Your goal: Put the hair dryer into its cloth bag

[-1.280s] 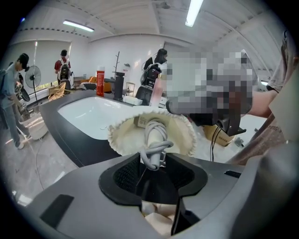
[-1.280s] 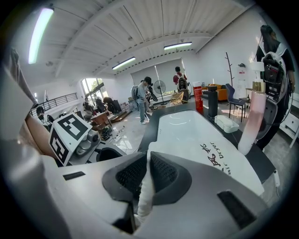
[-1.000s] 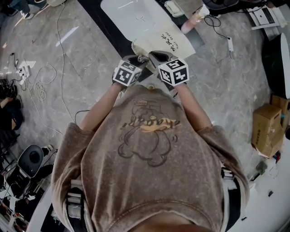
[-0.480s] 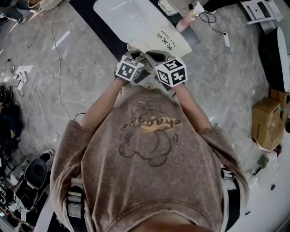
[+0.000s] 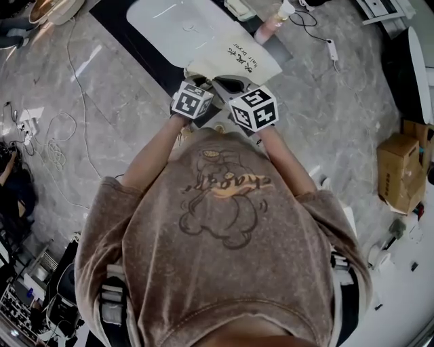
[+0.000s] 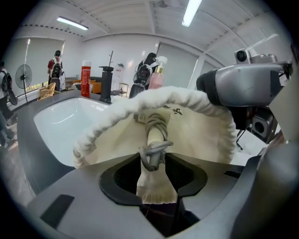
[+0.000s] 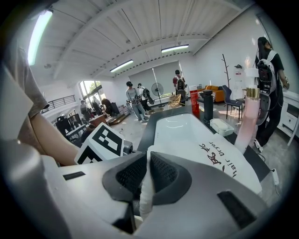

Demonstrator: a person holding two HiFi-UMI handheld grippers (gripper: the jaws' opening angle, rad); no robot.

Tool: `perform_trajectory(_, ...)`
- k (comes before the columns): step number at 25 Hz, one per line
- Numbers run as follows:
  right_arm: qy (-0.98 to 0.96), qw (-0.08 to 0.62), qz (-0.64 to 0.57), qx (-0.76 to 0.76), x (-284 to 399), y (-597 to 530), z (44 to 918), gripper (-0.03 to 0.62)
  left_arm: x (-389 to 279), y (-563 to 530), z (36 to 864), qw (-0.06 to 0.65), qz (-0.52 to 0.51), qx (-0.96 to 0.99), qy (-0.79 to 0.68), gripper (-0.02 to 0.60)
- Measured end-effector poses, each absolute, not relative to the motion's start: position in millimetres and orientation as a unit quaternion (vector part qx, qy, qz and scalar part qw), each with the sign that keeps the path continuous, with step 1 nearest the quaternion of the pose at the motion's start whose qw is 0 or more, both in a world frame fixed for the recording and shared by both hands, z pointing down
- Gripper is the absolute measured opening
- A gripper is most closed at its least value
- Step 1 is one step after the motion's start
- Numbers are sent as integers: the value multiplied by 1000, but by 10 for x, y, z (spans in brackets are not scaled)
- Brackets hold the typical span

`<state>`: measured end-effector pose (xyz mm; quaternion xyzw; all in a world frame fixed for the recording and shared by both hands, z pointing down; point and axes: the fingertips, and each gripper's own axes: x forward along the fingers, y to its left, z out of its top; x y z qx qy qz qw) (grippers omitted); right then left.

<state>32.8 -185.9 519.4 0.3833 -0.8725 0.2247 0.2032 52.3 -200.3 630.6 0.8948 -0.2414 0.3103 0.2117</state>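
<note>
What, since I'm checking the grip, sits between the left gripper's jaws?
A bunched fold of the cloth bag, its grey drawstring looped round it; the left gripper view shows it.

Black "hair dryer" print on the cream cloth bag (image 7: 205, 161) (beside brush-style characters too small to read).

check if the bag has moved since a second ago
No. The bag lies just as close to the pink bottle and the basin as before. Only the head view itself has shifted.
</note>
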Motion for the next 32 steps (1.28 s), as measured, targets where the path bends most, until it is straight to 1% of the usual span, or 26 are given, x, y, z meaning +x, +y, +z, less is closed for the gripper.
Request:
perform_trajectory(9, -871, 204, 228, 384, 334, -1851, 5215, 23, 541, -1996, 6339, 220, 309, 894, -238, 179)
perform_trajectory(13, -872, 205, 227, 382, 321, -1817, 5230, 23, 447, -1958, 6207, 214, 294, 897, -250, 178)
perform_trajectory(21, -873, 214, 231, 372, 249, -1857, 5323, 23, -122, -1907, 5923, 227, 263, 888, -300, 176)
perform_trajectory(26, -874, 234, 227, 360, 160, -1841, 5452, 23, -486, -1905, 5775, 235, 242, 875, -346, 176)
perform_trajectory(32, -874, 253, 227, 348, 79, -1815, 5675, 23, -689, -1923, 5576, 235, 211, 870, -380, 175)
